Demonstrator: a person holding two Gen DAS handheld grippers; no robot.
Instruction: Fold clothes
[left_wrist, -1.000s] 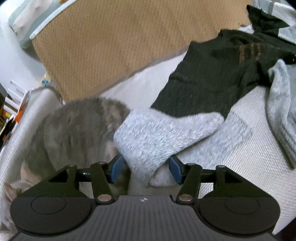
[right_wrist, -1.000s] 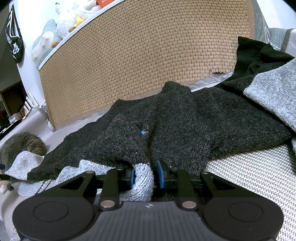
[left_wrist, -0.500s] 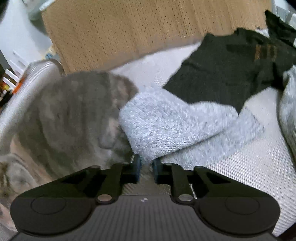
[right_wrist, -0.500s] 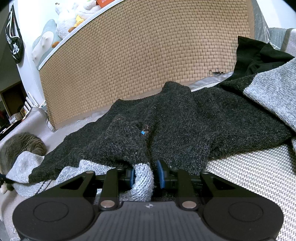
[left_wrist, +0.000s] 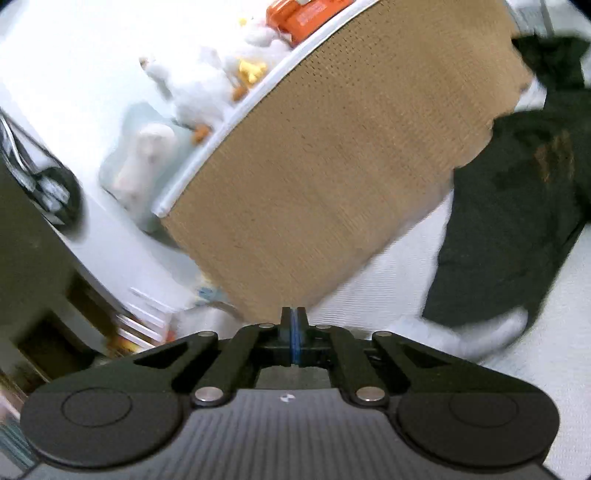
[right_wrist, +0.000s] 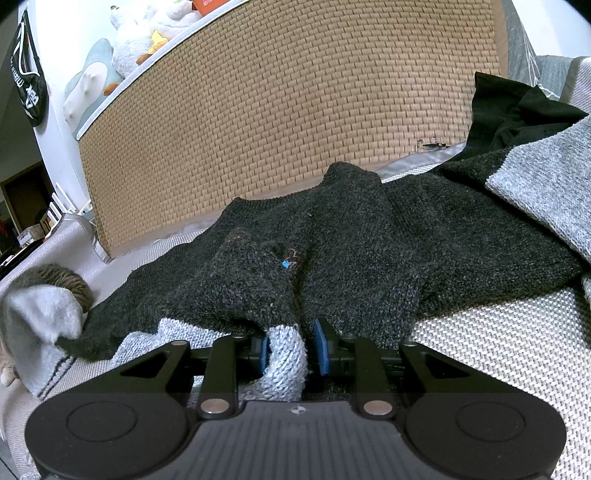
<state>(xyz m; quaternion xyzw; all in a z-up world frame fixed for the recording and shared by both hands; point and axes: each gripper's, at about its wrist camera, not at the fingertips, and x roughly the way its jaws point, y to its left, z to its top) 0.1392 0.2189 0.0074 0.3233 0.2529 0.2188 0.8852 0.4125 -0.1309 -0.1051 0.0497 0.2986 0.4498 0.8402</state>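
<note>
The sweater (right_wrist: 332, 254) lay spread on the bed (right_wrist: 491, 347), just ahead of the right claw (right_wrist: 290, 347). It was dark on top with a pale grey hem (right_wrist: 288, 362). That claw was clamped on a bunch of the hem, which bulged between the blue pads (right_wrist: 320, 345). The left claw (left_wrist: 294, 334) was pressed together, pad to pad, and no cloth showed between them. The sweater looked soft, thick and floppy, so it would likely sag and not slide. The hem corners and the sleeve ends looked like the best places to take hold, because a pull there would lift a whole edge. The right view showed the grip, a grey sleeve (right_wrist: 40, 325) standing up far to the left, and a furry cat (right_wrist: 70, 282) behind it. The left view was blurry and showed none of that, only the headboard (left_wrist: 332, 166) ahead, toys (left_wrist: 207, 85) up on its top, and a dark part of the sweater (left_wrist: 509, 236) off to the right.
</note>
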